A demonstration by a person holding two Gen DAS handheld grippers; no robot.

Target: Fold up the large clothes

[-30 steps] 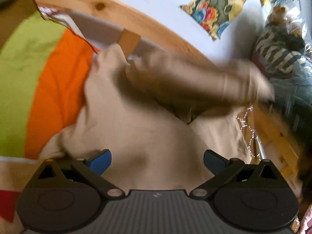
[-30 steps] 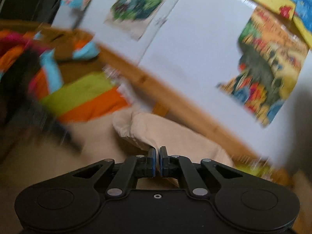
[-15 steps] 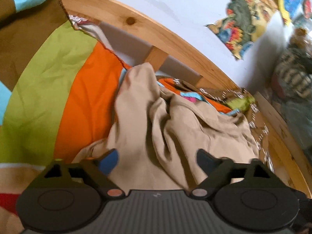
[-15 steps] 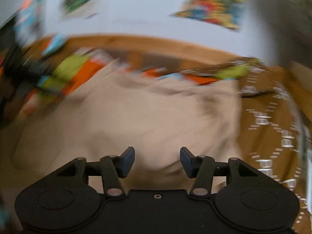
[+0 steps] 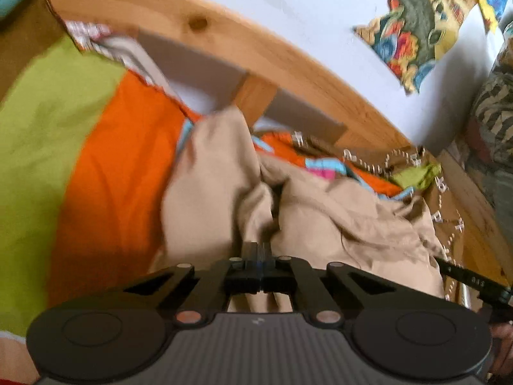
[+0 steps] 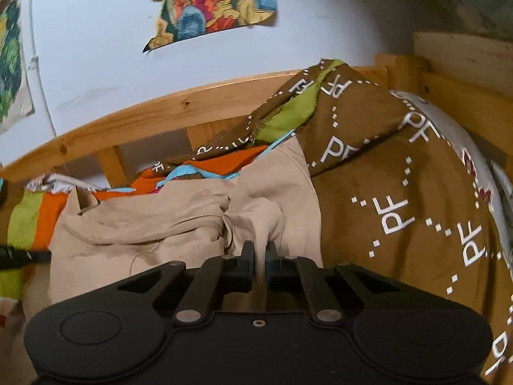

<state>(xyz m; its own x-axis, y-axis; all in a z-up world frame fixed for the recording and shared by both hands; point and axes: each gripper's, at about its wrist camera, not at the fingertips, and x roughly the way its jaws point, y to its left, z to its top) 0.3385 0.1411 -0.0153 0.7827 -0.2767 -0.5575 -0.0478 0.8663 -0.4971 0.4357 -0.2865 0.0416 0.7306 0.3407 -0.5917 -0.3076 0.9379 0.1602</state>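
Observation:
A beige garment (image 5: pixel 336 221) lies crumpled on a bed with a colourful striped cover (image 5: pixel 80 160). In the left wrist view my left gripper (image 5: pixel 258 250) is shut on a fold at the garment's near edge. Through the right wrist view the same beige garment (image 6: pixel 154 224) spreads to the left, and my right gripper (image 6: pixel 259 250) is shut on a pinch of its cloth, which shows between the fingers. The other tool's dark tip pokes in at each view's edge.
A wooden bed rail (image 5: pixel 288 61) runs behind the garment, with a white wall and colourful pictures (image 6: pixel 211 3) above. A brown blanket with white letters (image 6: pixel 400 192) lies bunched at the right. A wooden bed post (image 6: pixel 449 73) stands at the far right.
Both grippers were open half a second ago and have now shut on the beige garment. A second ago the right gripper held cloth up high, then dropped it onto the bed.

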